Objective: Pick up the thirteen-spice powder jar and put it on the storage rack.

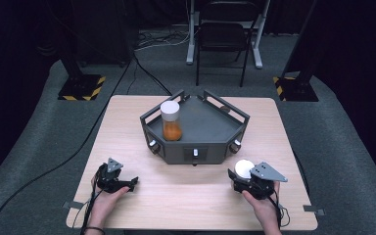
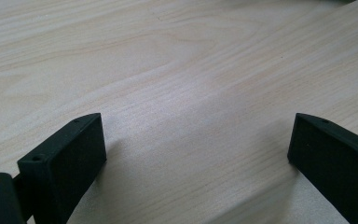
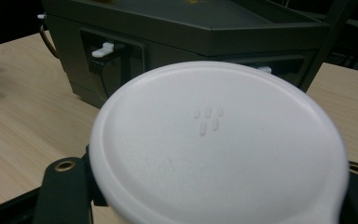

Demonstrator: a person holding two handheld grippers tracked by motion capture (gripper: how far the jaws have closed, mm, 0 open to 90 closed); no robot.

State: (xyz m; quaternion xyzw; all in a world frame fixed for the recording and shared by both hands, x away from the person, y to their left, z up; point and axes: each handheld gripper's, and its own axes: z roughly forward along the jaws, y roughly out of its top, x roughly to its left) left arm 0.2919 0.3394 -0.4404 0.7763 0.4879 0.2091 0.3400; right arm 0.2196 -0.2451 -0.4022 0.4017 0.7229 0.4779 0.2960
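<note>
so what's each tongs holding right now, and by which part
The right tongs are shut on a white-lidded container, gripping below the lid; the exact contact is hidden. The left tongs are open over the table, holding nothing.

High view: above my side, looking forward and down on the whole tabletop [image 1: 191,196].
Left claw view: close over bare tabletop.
Right claw view: close behind my white lid [image 3: 219,144], facing the tray [image 3: 191,42]; both also in the high view.
</note>
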